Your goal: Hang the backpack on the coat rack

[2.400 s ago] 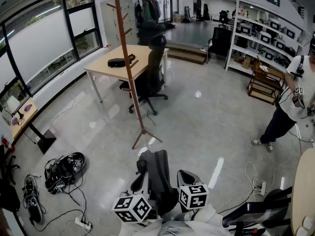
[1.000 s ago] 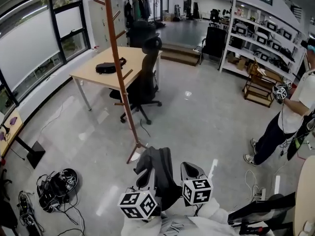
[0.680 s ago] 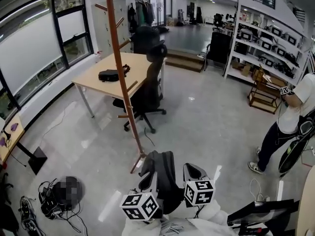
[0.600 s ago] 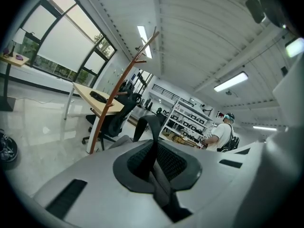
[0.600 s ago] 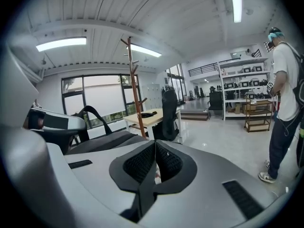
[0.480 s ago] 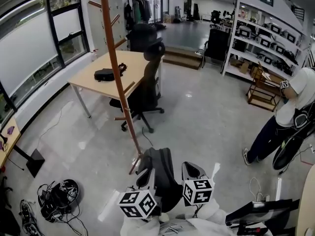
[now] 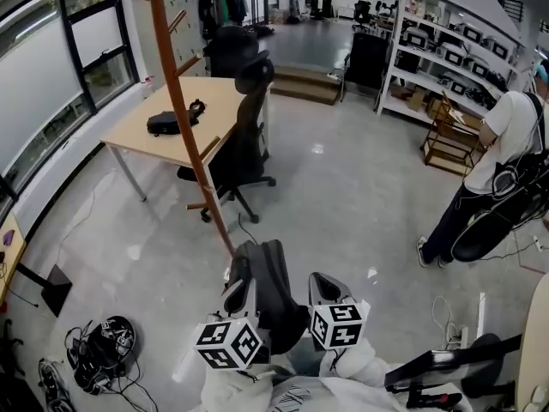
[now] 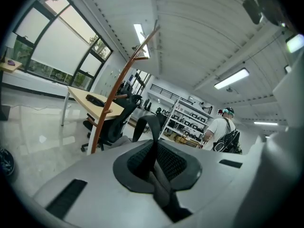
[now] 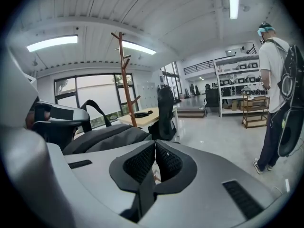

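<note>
Backpack, dark grey fabric [image 7: 273,292], hangs between both tongs, close in front of the person. Left tongs [image 8: 154,165] are clamped on its black strap loop [image 8: 145,127]. Right tongs [image 9: 153,167] are pinched tight on a dark strap [image 9: 142,194]. The tall reddish-brown wooden coat rack [image 7: 183,127] stands upright just beyond, far-left, nearer the left tongs.

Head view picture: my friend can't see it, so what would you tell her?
The left claw and right claw hold a dark grey backpack between them, close to a tall wooden coat rack. Behind stand a desk and a black office chair; a person stands at the right.
</note>
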### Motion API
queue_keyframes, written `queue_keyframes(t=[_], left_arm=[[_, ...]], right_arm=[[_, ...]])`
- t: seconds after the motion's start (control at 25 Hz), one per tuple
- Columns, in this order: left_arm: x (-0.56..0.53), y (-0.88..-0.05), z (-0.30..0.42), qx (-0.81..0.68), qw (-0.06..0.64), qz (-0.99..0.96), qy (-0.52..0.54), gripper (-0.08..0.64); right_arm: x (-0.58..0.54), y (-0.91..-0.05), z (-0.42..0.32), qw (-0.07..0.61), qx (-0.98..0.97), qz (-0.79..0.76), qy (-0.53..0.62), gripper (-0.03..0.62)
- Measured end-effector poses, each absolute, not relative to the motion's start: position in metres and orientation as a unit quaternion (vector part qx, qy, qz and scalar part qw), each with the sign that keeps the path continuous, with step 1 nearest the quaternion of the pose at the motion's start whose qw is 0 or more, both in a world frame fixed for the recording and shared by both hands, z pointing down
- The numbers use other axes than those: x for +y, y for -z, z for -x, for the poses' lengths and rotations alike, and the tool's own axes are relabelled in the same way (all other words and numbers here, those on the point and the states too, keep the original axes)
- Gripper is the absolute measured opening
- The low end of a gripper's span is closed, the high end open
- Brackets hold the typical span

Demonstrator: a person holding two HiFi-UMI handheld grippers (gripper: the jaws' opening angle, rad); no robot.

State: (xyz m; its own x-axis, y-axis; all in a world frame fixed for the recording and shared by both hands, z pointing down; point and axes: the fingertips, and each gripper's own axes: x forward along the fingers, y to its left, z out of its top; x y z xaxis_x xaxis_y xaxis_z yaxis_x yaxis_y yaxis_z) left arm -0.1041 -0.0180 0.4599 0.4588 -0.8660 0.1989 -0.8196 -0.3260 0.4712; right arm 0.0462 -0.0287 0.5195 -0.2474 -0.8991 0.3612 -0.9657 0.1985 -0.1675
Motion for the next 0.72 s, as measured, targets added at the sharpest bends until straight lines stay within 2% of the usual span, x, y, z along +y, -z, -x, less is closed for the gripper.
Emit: queue_keyframes(t=[0.72], left_arm=[[-0.065, -0.478, 0.085, -0.517, 0.281, -0.808, 0.027, 0.015]], right_arm=[[-0.079, -0.527, -0.062, 0.092, -0.765, -0.609, -0.190, 0.014]])
